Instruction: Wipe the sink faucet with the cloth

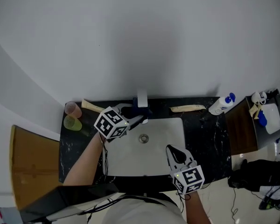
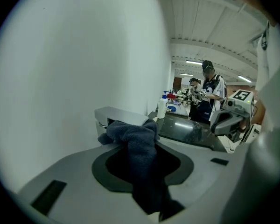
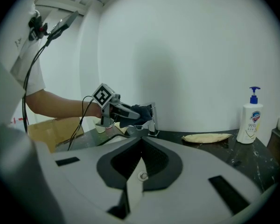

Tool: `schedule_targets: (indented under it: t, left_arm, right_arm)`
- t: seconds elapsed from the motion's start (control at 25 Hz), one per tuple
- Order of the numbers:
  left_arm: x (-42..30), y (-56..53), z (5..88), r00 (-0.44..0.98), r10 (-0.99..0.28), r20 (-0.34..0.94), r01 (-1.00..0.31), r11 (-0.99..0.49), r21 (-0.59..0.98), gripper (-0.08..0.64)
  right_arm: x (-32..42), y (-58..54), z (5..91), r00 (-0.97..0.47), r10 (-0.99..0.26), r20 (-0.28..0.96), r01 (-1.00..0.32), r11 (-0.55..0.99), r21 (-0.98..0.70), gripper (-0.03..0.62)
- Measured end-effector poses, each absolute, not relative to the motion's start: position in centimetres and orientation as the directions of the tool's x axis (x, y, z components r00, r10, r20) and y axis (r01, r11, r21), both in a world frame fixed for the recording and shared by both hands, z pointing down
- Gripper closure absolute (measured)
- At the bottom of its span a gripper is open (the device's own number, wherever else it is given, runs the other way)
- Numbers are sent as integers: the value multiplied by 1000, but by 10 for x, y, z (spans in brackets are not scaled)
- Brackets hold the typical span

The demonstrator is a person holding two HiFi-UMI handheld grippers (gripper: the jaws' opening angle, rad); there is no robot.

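Standing by the black countertop (image 1: 210, 134), I see the person leaning over the white sink (image 1: 163, 146) with a gripper in each hand. The left gripper (image 1: 141, 118) reaches in from the left side of the basin towards the faucet (image 2: 117, 115), which stands at the middle of the counter's back edge, against the wall. Its jaws pinch a dark blue cloth (image 2: 141, 146). The cloth bunches up between them, and its upper fold lies against the front of the faucet's flat spout. The marker cube (image 1: 112, 122) on that gripper sits over the sink's left rim.

The right gripper (image 1: 171, 149) hangs over the front right part of the basin, well apart from the faucet. Its tips are pressed together with nothing between them (only the drain (image 1: 143, 138) shows through the slit behind them).

At the back left corner of the counter stand a pink cup (image 1: 73, 108) and a green cup (image 1: 73, 123), one just in front of the other. A beige rag (image 3: 206, 137) lies along the back edge to the right of the faucet. Another beige rag (image 1: 91, 106) lies along the same edge on the left, beside the cups. Near the back right corner stands a white soap bottle (image 3: 251, 118) with a blue pump.
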State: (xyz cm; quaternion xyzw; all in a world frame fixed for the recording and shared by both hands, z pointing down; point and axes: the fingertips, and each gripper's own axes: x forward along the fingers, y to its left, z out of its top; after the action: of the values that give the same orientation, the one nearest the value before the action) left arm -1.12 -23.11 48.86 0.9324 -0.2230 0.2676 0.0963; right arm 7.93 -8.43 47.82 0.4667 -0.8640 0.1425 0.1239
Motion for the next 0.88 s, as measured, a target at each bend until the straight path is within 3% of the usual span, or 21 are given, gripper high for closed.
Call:
schedule_targets:
  t: [0.4,0.56,0.68,0.88]
  left_arm:
    - [-22,-270,490,661,-497,562,-617,-787,29,440]
    - [-58,-291,490,581,-610,539,-740,-671,38,440]
    - [-74,-306,473,586,-669,457,-783,-613,105,440]
    - [-58,-313,434,670,-693,265,-739,-657,150,440]
  right_arm:
    - [84,-84,478,-518,-780,350,-852,508,-128,591]
    - [89,-84,480,-517,-780,352,-852,507,-129,591]
    - [88,-85,481,-520,-777,355,-851,510,-129,591]
    - [83,-85,482,-526,-771,360,-847,516,-131,591]
